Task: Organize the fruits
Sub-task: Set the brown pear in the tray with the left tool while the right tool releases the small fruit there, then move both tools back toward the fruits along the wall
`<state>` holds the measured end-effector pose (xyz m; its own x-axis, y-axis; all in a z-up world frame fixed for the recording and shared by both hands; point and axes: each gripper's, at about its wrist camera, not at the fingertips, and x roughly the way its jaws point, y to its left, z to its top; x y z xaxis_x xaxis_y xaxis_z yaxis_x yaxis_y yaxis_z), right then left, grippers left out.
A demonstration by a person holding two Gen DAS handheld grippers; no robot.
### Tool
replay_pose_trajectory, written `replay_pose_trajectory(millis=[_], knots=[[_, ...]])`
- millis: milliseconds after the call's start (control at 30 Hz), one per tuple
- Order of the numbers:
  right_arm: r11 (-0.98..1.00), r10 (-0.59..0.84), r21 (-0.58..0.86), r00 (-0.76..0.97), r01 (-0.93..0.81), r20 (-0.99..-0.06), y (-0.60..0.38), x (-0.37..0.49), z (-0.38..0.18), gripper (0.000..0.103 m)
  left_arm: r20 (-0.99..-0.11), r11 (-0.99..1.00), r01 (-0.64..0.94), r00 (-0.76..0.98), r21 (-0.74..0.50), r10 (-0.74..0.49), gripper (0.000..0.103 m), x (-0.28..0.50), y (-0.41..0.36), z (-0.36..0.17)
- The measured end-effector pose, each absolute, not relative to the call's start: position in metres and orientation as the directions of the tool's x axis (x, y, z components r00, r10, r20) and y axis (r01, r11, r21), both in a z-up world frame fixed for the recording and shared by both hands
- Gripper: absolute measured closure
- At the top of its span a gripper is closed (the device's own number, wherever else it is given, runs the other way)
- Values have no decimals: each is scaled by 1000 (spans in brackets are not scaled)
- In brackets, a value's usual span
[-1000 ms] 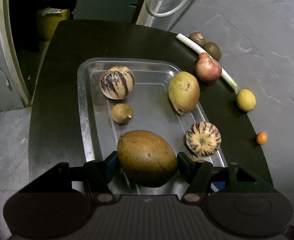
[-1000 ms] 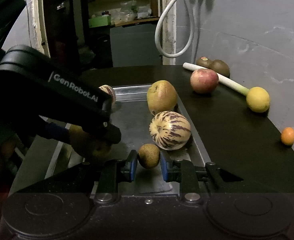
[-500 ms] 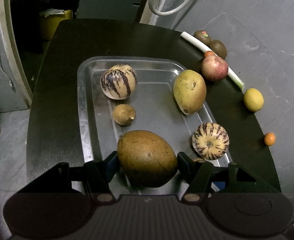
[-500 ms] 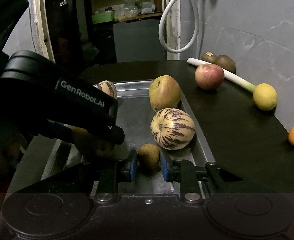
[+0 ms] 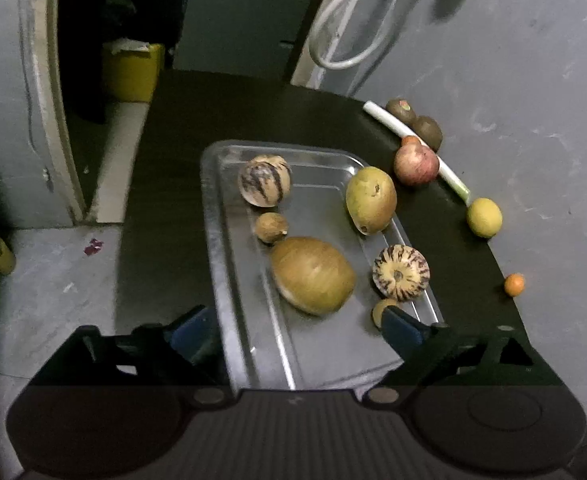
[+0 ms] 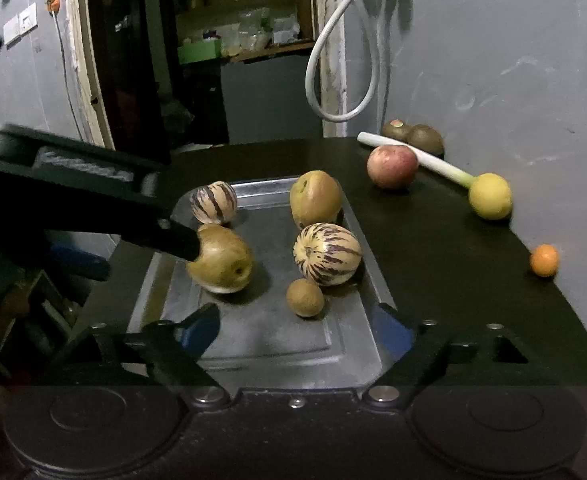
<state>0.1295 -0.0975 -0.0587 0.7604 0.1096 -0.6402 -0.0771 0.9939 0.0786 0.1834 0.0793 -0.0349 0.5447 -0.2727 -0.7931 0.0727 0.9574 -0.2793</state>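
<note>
Left claw [image 5: 299, 330]: wide open, holding nothing. Its jaws have just been opening. The big brown fruit lies free on the tray, ahead of the fingers.
Right claw [image 6: 295, 326]: wide open, holding nothing. Its jaws have just been opening too. The small brown fruit sits free on the tray, just ahead of the fingers.
Tray [image 5: 213, 216]: shiny metal, on the dark table [image 5: 165, 184], with 6 fruits in it.
Big brown fruit [image 5: 312, 275]: in the middle of the tray, a bit nearer the left rim.
Small brown fruit [image 6: 305, 297]: near the tray's near right corner, touching or just beside a striped melon.
Striped melons: 2 of them. 1 [image 5: 401, 273] is by the right rim, the other [image 5: 264, 180] is in the far left corner.
Little nut-like fruit [image 5: 271, 227]: between the far melon and the big brown fruit.
Mango [image 5: 370, 200]: leaning on the right rim, near the far end.
Apple [image 5: 416, 165]: on the table, right of the tray, touching the leek [image 5: 413, 144].
Kiwis [image 5: 415, 122]: 2, at the table's far right edge, behind the leek.
Lemon [image 5: 484, 217]: at the right edge, by the leek's green end.
Tiny orange [image 5: 514, 284]: at the right edge, well apart from the tray.
</note>
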Motion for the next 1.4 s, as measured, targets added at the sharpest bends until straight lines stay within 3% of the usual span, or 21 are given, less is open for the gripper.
replay_pose_trajectory(millis=[233, 633, 1000, 1400], knots=[[995, 90, 83, 761, -48, -642, -99, 91, -40, 1, -791, 969, 102, 562, -223, -242, 1, 141, 94, -18], [991, -20, 79, 705, 108, -709, -130, 52, -41, 1, -854, 967, 247, 490, -58, -176, 1, 96, 87, -33], [951, -148, 67, 636, 301, -758, -183, 55, -57, 1, -903, 934, 345, 367, -91, -224, 1, 104, 41, -55], [921, -214, 91, 687, 379, -694, -228, 94, -61, 1, -888, 903, 411, 358, -126, -287, 1, 174, -23, -40]])
